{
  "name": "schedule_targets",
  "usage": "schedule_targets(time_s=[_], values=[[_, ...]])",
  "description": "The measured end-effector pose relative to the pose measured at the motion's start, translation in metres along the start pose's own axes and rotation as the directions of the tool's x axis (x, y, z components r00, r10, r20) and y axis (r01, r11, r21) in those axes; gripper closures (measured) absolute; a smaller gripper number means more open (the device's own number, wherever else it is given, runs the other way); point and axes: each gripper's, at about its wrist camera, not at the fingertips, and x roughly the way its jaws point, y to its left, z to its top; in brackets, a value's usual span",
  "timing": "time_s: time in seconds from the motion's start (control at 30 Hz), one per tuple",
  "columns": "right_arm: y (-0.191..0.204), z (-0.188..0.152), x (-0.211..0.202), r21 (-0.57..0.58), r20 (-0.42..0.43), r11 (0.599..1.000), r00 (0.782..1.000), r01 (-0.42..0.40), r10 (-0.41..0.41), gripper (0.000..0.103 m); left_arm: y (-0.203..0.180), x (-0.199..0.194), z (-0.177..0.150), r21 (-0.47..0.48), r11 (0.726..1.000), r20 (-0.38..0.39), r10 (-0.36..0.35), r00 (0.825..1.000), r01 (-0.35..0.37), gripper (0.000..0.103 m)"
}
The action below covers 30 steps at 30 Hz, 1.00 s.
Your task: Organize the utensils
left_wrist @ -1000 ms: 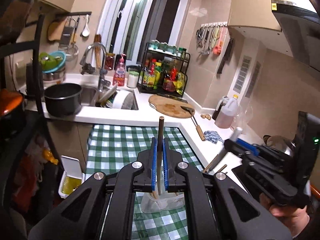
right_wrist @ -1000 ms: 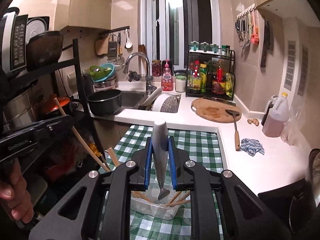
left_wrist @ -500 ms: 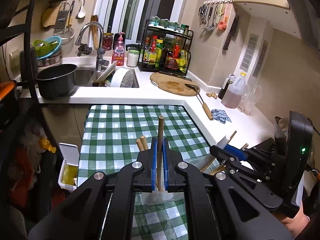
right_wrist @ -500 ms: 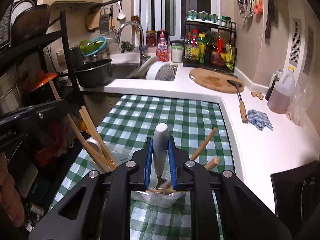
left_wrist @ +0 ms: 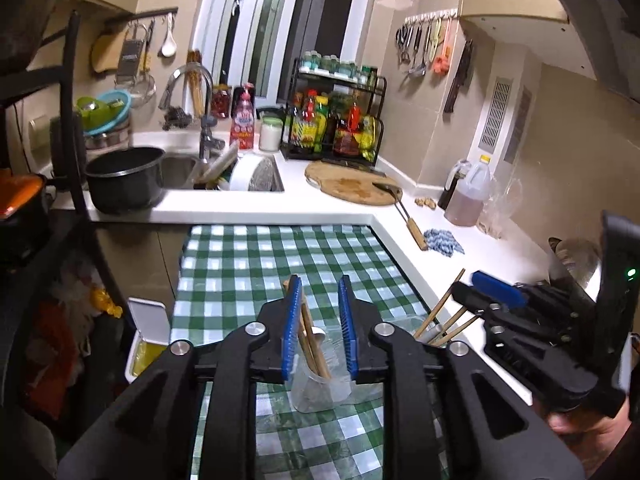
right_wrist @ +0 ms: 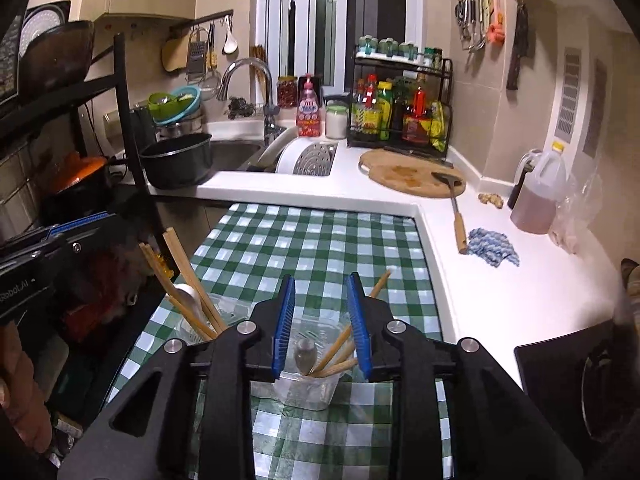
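Left wrist view: a clear plastic cup (left_wrist: 320, 386) stands on a green-and-white checked tablecloth (left_wrist: 256, 272) near its front edge, holding brown wooden chopsticks (left_wrist: 310, 334) and a white spoon (left_wrist: 318, 333) that lean toward its left side. The left gripper (left_wrist: 319, 330) frames the cup; its jaws, lined with ribbed blue pads, have just been opening and now stand spread, touching nothing, with the chopsticks loose between them.

This view also shows the right gripper (left_wrist: 490, 286) from the side, near the cloth's right edge, above a second clear cup (left_wrist: 416, 326) of thin wooden chopsticks (left_wrist: 444, 314), and part of a hand (left_wrist: 588, 440) on its black handle.

Right wrist view: that second clear plastic cup (right_wrist: 306, 388) sits near the cloth's front edge, with wooden chopsticks (right_wrist: 344, 350) slanting right and the rounded silver end of a metal utensil (right_wrist: 305, 354) upright inside. The right gripper (right_wrist: 322, 324) has just been opening too; its blue pads are apart and press on nothing. The first cup (right_wrist: 224, 312) appears at the left edge of the tablecloth (right_wrist: 320, 240), beside the left gripper's blue pad (right_wrist: 78, 227).

Beyond the cloth, a glossy white counter (right_wrist: 500, 280) carries a round wooden cutting board (right_wrist: 412, 174), a wooden-handled spatula (right_wrist: 454, 204), a blue knitted cloth (right_wrist: 492, 247) and a plastic jug of reddish liquid (right_wrist: 538, 196).
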Motion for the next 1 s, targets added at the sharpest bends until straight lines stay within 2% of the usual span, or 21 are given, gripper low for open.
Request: schedule_targets(time_s=[0.03, 0.1, 0.23, 0.27, 0.33, 0.47, 0.6, 0.7, 0.9, 1.0], values=[[-0.001, 0.001, -0.011, -0.001, 0.022, 1.0, 1.0, 0.006, -0.006, 0.07, 0.0, -0.006, 0.0, -0.001, 1.0, 0.016, 0.005, 1.0, -0.005, 0.079], [-0.002, 0.0, -0.03, -0.003, 0.061, 1.0, 0.998, 0.018, -0.018, 0.064, 0.001, -0.018, -0.002, -0.002, 1.0, 0.04, 0.014, 0.999, -0.014, 0.069], [-0.003, -0.017, -0.075, 0.001, 0.148, 0.999, 0.988, 0.046, -0.045, 0.041, 0.0, -0.039, -0.016, 0.001, 0.999, 0.076, 0.039, 0.996, -0.039, 0.062], [-0.004, -0.024, -0.084, 0.012, 0.16, 0.999, 0.986, 0.052, -0.053, 0.038, 0.001, -0.046, -0.024, 0.002, 0.999, 0.08, 0.048, 0.996, -0.048, 0.058], [-0.008, -0.041, -0.098, 0.049, 0.175, 0.998, 0.983, 0.05, -0.058, 0.025, 0.001, -0.055, -0.038, 0.002, 0.998, 0.084, 0.069, 0.994, -0.069, 0.048], [-0.009, -0.089, -0.117, 0.066, 0.194, 0.996, 0.978, 0.065, -0.076, 0.013, 0.0, -0.075, -0.076, -0.012, 0.993, 0.089, 0.119, 0.989, -0.119, 0.028], [-0.009, -0.138, -0.108, 0.025, 0.175, 0.996, 0.98, 0.089, -0.092, 0.009, -0.002, -0.082, -0.131, -0.054, 0.981, 0.078, 0.189, 0.979, -0.185, 0.016], [-0.016, -0.161, -0.091, 0.031, 0.142, 0.994, 0.984, 0.104, -0.107, 0.009, -0.008, -0.071, -0.165, -0.085, 0.982, 0.007, 0.171, 0.985, -0.17, 0.016], [-0.028, -0.18, -0.08, 0.079, 0.134, 0.992, 0.985, 0.099, -0.109, 0.009, -0.026, -0.054, -0.179, -0.012, 0.986, 0.024, 0.168, 0.985, -0.168, 0.015], [-0.031, -0.184, -0.082, 0.091, 0.149, 0.99, 0.982, 0.104, -0.117, 0.007, -0.028, -0.052, -0.178, -0.013, 0.984, 0.041, 0.179, 0.983, -0.179, 0.015]])
